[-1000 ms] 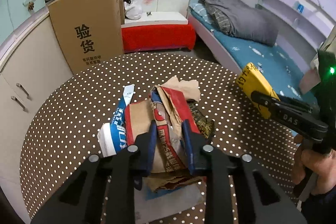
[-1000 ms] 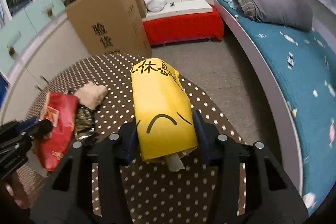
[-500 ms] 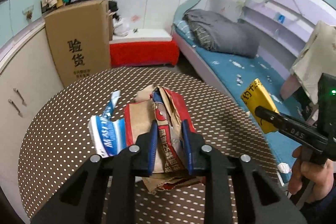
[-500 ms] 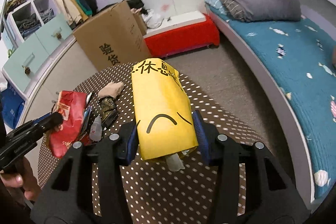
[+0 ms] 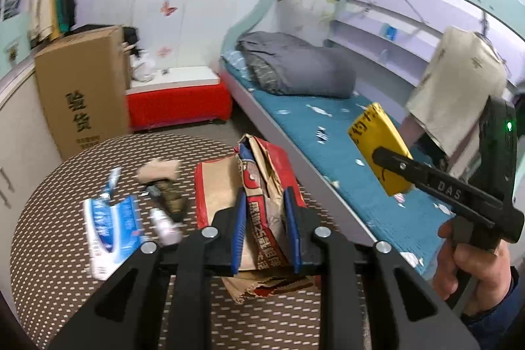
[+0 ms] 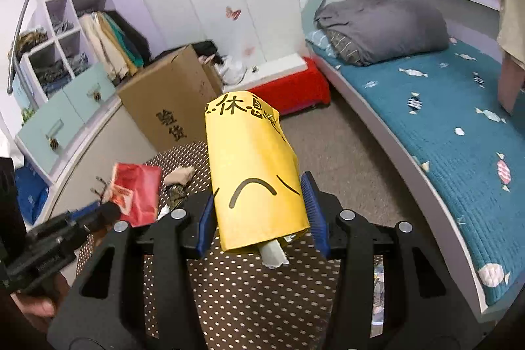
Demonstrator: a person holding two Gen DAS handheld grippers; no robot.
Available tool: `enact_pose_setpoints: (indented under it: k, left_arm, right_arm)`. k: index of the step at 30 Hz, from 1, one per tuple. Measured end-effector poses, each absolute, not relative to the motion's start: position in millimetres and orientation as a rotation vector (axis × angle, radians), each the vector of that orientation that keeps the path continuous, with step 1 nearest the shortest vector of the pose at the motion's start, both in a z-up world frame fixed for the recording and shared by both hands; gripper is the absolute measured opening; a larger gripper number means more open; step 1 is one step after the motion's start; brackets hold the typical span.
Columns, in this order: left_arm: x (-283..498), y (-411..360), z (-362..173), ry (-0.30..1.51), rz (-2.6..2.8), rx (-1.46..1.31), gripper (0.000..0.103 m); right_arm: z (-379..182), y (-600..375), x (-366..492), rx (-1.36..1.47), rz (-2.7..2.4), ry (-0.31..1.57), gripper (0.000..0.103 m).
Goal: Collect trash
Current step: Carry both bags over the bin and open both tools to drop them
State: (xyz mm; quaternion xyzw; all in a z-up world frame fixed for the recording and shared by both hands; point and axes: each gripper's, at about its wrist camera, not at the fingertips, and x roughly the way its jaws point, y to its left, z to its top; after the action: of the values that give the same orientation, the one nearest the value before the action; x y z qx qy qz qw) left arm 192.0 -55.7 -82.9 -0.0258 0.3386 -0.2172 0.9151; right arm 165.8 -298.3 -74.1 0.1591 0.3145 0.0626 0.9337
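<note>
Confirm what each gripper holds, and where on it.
Left gripper: shut on the red bag, fingers pinching its crumpled lower half. Right gripper: shut on the yellow pack, fingers on both sides near its lower end.

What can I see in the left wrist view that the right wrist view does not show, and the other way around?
Only the left wrist view shows the blue-and-white wrapper lying on the table. Only the right wrist view shows the white cubby shelf with clothes. Both show the red-and-brown paper bag in the left gripper, the yellow paper packet in the right gripper, and the brown dotted round table.
</note>
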Motion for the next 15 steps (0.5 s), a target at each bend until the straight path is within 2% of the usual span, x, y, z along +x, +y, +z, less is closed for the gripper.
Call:
enact_pose_setpoints:
  k: [6, 15]
  left_arm:
    - [182, -116, -82, 0.702, -0.566, -0.014, 0.022]
    - [170, -205, -112, 0.775, -0.715, 0.072, 0.022]
  right_arm:
    - [-75, -347, 139, 0.351, 0.029, 0.627, 0.047]
    - [-127, -429, 117, 0.429, -0.146, 0.71, 0.047]
